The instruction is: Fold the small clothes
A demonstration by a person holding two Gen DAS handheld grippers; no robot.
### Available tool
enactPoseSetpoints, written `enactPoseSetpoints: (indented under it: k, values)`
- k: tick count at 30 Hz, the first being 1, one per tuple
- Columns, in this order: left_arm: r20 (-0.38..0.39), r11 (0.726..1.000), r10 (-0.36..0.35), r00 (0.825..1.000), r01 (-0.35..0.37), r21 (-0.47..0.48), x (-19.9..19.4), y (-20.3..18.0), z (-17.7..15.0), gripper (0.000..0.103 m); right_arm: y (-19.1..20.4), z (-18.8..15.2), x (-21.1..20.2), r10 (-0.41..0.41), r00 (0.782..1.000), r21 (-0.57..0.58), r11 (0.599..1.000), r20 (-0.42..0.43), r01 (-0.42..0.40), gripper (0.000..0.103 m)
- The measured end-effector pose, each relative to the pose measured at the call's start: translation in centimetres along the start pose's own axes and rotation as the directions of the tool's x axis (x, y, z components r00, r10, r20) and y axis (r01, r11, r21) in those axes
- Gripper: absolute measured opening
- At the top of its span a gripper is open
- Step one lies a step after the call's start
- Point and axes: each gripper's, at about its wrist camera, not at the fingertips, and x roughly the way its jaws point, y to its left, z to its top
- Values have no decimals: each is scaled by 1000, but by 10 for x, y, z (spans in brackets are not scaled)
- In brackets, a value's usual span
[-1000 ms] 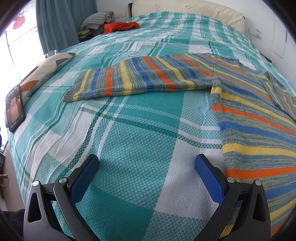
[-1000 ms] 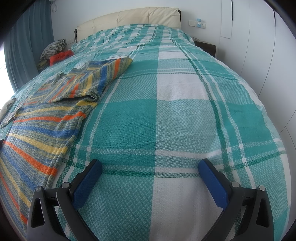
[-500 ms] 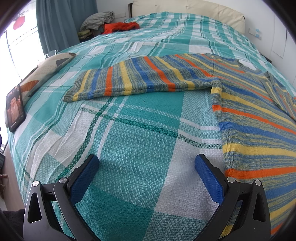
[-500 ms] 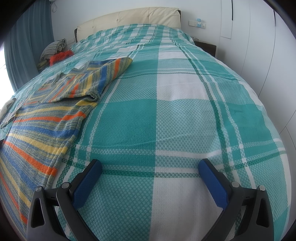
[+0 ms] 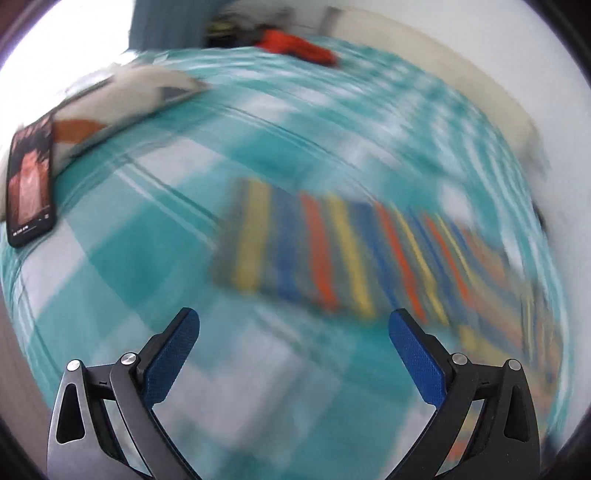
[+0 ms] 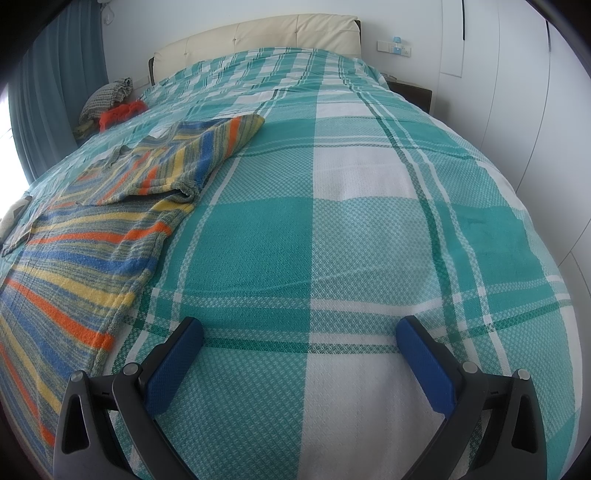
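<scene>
Swung toward the blurred striped sweater (image 5: 332, 258), left gripper (image 5: 293, 332) gapes empty; right gripper (image 6: 299, 341) likewise.

**Around the bed**

A teal-and-white plaid bedspread (image 6: 369, 229) covers the bed beneath and ahead of the fingers. Far ahead stands a cream padded headboard (image 6: 280, 35), with a wall socket (image 6: 395, 48) to its right. Ahead and left, an orange cloth (image 6: 120, 112) lies beside a grey knit bundle (image 6: 107, 98), next to teal curtains (image 6: 55, 99). Far left of the left fingers, a phone (image 5: 29, 181) leans against a pillow (image 5: 125, 96).
</scene>
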Motion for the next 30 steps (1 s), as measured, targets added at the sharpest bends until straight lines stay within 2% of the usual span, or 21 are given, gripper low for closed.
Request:
enactPoseSetpoints:
  k: [2, 5, 6, 7, 9, 10, 12, 15, 17, 20, 21, 22, 23, 24, 25, 26, 27, 28, 30]
  values:
    - [-86, 996, 4, 996, -11, -88, 32, 29, 32, 101, 0, 0, 0, 0, 1000, 0, 1000, 0, 0, 103]
    - [-133, 996, -19, 991, 7, -89, 58, 44, 57, 97, 0, 0, 0, 0, 1000, 0, 1000, 0, 0, 103]
    - [-135, 998, -13, 991, 5, -62, 61, 43, 64, 73, 0, 0, 1, -1, 1000, 0, 1000, 0, 1, 103]
    - [-142, 1000, -8, 990, 5, -27, 65, 40, 72, 13, 0, 0, 1, -2, 1000, -1, 1000, -1, 2, 103]
    - [-185, 997, -67, 981, 61, -39, 67, 35, 80, 2, 0, 0, 1, -3, 1000, -2, 1000, 0, 3, 103]
    - [-173, 996, -83, 982, 78, -35, 61, 29, 88, 2, 0, 0, 1, -3, 1000, -2, 1000, 0, 3, 103]
    - [-125, 993, -109, 986, 114, 34, 39, 2, 101, 2, 0, 0, 1, -1, 1000, -1, 1000, 0, 1, 103]
    - [-87, 960, -209, 974, 221, 172, -4, -58, 117, 2, 0, 1, 0, -2, 1000, -1, 1000, 1, 2, 103]
    - [-86, 914, -284, 955, 296, 277, -34, -109, 119, 2, -1, 1, 0, 1, 1000, 1, 1000, 2, -1, 103]
    - [-123, 811, -389, 913, 402, 424, -72, -191, 102, 2, -1, 1, 0, 1, 1000, 1, 1000, 3, -1, 103]
    - [-138, 780, -412, 901, 426, 458, -78, -213, 95, 2, -1, 1, 0, 0, 1000, 1, 1000, 3, 0, 103]
    - [-170, 732, -445, 879, 467, 496, -85, -245, 83, 2, -1, 1, 0, -3, 1000, -1, 1000, 3, 3, 103]
    - [-188, 708, -462, 867, 488, 510, -88, -259, 73, 2, -1, 1, 0, -5, 1000, -2, 1000, 3, 5, 103]
    - [-220, 669, -481, 849, 518, 534, -88, -285, 58, 4, -1, 1, 0, -7, 1000, -4, 1000, 4, 7, 103]
    - [-245, 644, -484, 840, 532, 550, -86, -299, 46, 11, -1, 1, 0, -8, 1000, -4, 1000, 4, 8, 103]
    - [-281, 625, -464, 840, 535, 569, -78, -318, 30, 19, -1, 1, 0, -8, 1000, -4, 1000, 4, 8, 103]
    - [-297, 626, -439, 848, 526, 576, -72, -326, 22, 55, -1, 1, 0, -7, 1000, -4, 1000, 4, 7, 103]
    - [-297, 653, -376, 878, 478, 588, -57, -334, 11, 83, 0, 1, 0, -7, 1000, -4, 1000, 4, 7, 103]
    - [-260, 691, -339, 904, 427, 583, -51, -328, 3, 85, 0, 1, 0, -8, 1000, -5, 1000, 4, 8, 103]
